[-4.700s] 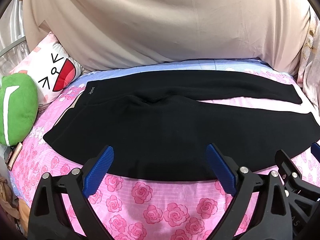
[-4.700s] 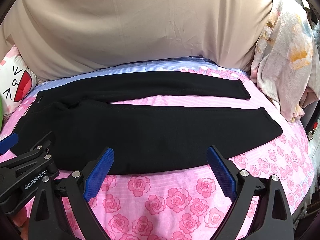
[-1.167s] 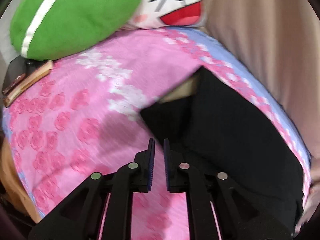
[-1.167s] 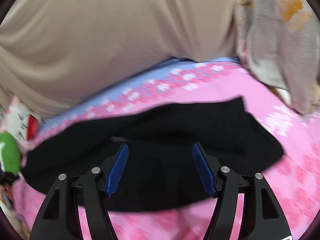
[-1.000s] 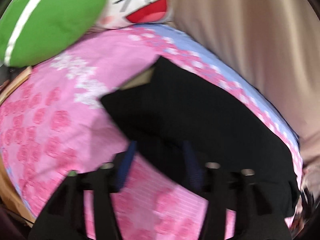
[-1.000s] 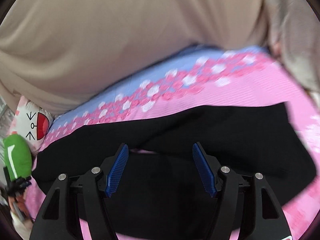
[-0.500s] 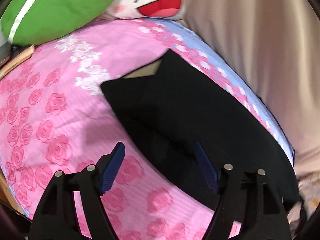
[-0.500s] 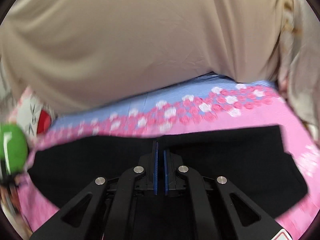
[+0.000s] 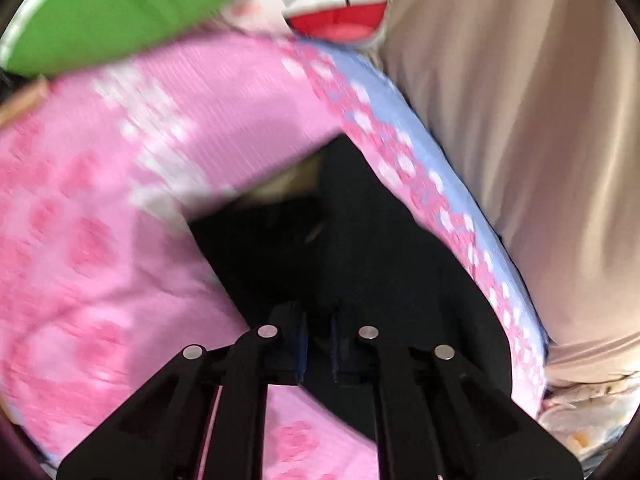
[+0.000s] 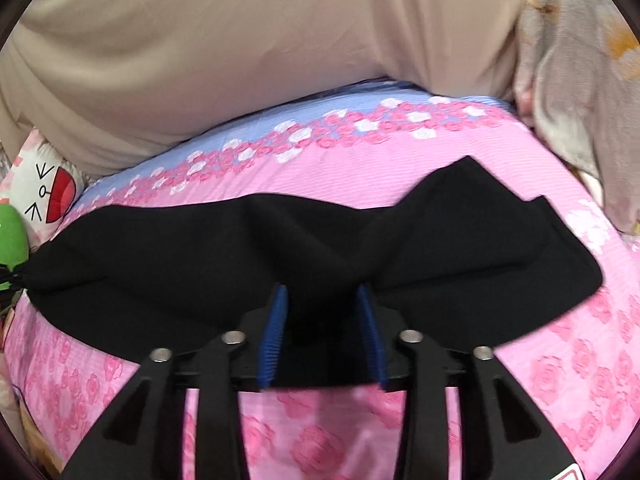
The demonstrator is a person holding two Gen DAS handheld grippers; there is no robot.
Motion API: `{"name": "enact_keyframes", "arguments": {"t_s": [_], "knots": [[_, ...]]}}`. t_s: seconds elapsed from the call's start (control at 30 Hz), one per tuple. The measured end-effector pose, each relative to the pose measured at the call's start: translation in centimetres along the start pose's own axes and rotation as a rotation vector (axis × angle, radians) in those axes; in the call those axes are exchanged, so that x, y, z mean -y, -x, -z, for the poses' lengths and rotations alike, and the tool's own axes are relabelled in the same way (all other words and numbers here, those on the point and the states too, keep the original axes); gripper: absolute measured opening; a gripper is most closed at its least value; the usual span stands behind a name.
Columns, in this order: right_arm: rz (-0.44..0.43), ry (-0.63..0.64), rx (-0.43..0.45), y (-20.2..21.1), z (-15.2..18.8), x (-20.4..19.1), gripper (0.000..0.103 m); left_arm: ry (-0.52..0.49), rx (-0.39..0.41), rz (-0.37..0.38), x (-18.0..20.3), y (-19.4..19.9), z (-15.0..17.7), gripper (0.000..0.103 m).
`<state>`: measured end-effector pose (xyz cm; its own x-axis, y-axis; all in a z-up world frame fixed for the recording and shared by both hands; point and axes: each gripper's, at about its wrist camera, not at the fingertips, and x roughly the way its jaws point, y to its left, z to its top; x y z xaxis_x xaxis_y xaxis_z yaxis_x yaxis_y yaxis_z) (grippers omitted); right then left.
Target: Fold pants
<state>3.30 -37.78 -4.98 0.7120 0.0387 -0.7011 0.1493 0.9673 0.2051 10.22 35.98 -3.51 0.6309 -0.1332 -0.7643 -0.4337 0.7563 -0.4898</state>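
Black pants (image 10: 248, 256) are seen lying across a bed covered by a pink rose-print sheet (image 10: 360, 168). In the right wrist view, the pants are doubled lengthwise, with the leg ends (image 10: 500, 236) spread toward the right of the sheet and the waist end lying near a green cushion (image 10: 10, 232) and a white cartoon-face pillow (image 10: 44, 192) at the left.

The right gripper (image 10: 320, 320) is held over the near edge of the pants, its blue-padded fingers (image 10: 274, 328) part open, with black fabric bunched up between them.

In the blurred left wrist view, the left gripper (image 9: 319, 340) is seen at the waist end of the pants (image 9: 360, 248), its fingers drawn nearly together on a fold of black cloth. A beige curtain (image 10: 240, 40) is hung behind the bed.
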Motion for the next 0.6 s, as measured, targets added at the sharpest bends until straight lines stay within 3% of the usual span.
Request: {"name": "enact_keyframes", "arguments": {"t_s": [0.07, 0.17, 0.23, 0.3, 0.4, 0.47, 0.53, 0.6], "knots": [[0.022, -0.029, 0.02, 1.0, 0.4, 1.5, 0.054, -0.012, 0.02, -0.091, -0.9, 0.2, -0.9, 0.013], [0.084, -0.129, 0.023, 2.2, 1.5, 5.2, 0.054, -0.039, -0.056, -0.174, -1.6, -1.8, -0.5, 0.015], [0.083, -0.193, 0.036, 3.2, 1.6, 7.1, 0.056, -0.09, -0.018, -0.226, -0.7, -1.2, 0.6, 0.016], [0.068, -0.255, 0.067, 4.1, 0.9, 8.7, 0.069, -0.117, 0.035, -0.26, 0.4, 0.1, 1.4, 0.016], [-0.026, -0.335, 0.071, 3.2, -1.1, 10.7, 0.072, -0.168, 0.103, -0.223, 2.5, 2.8, 2.7, 0.027], [-0.022, -0.369, 0.036, 1.0, -2.5, 11.6, 0.072, -0.222, 0.119, -0.166, 4.4, 4.3, 4.1, 0.043], [-0.002, -0.406, 0.004, -0.7, -3.6, 12.0, 0.072, -0.268, 0.12, -0.143, 5.8, 4.7, 5.4, 0.048], [-0.056, -0.449, 0.006, -1.3, -5.0, 11.3, 0.072, -0.319, 0.105, -0.127, 7.5, 4.6, 6.9, 0.048]]}}
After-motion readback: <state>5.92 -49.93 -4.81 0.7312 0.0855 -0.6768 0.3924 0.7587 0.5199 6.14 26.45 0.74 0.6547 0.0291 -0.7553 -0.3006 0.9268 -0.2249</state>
